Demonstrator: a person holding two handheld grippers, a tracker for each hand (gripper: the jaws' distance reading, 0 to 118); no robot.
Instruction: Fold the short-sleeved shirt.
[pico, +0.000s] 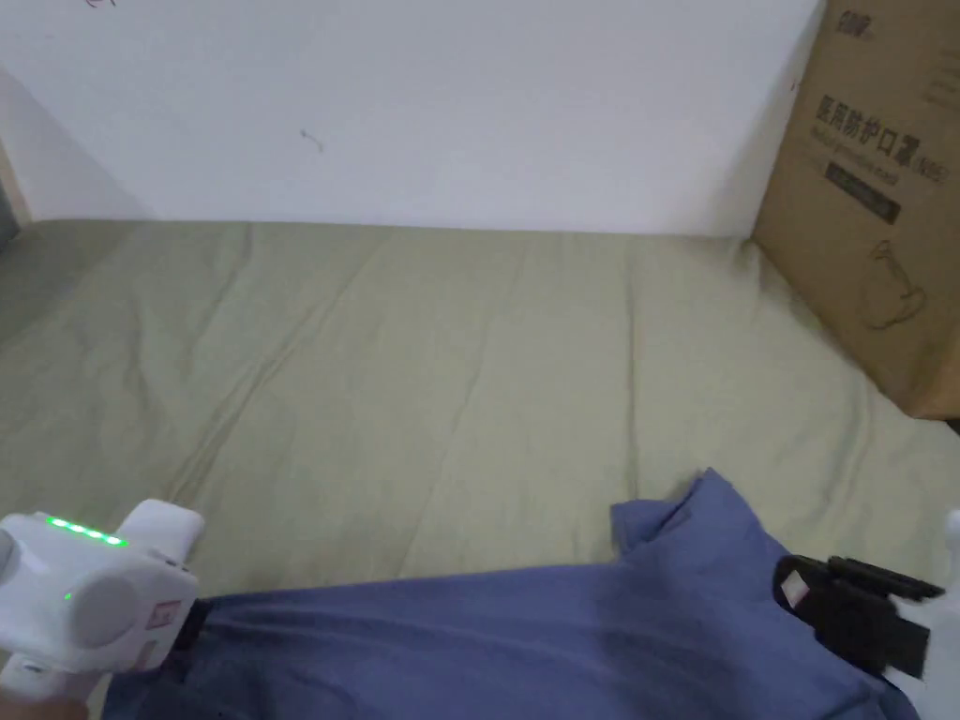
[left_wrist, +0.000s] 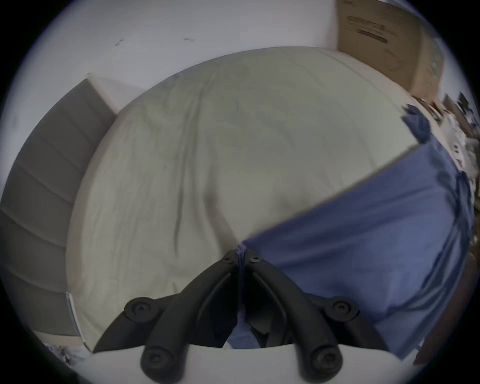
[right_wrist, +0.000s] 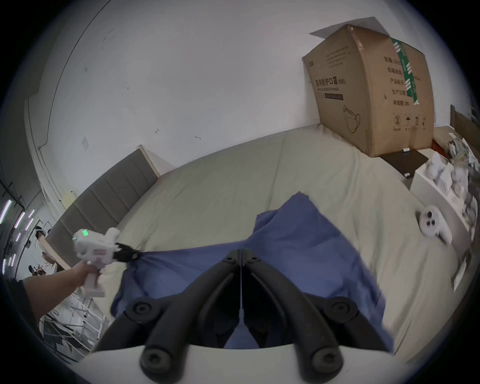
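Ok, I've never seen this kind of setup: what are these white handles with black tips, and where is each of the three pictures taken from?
There is no robot here. A person holds a white handheld tool in each hand, each ending in black tongs. One picture comes from a camera on the person's head; the other two come from cameras riding on each tool, looking out over its own tongs.

The left tongs and the right tongs are each closed on an edge of a blue shirt, which is stretched between them. It hangs partly over a bed with a green sheet. A cardboard box stands on the bed by the wall. In the right gripper view a small white device also lies on the sheet.
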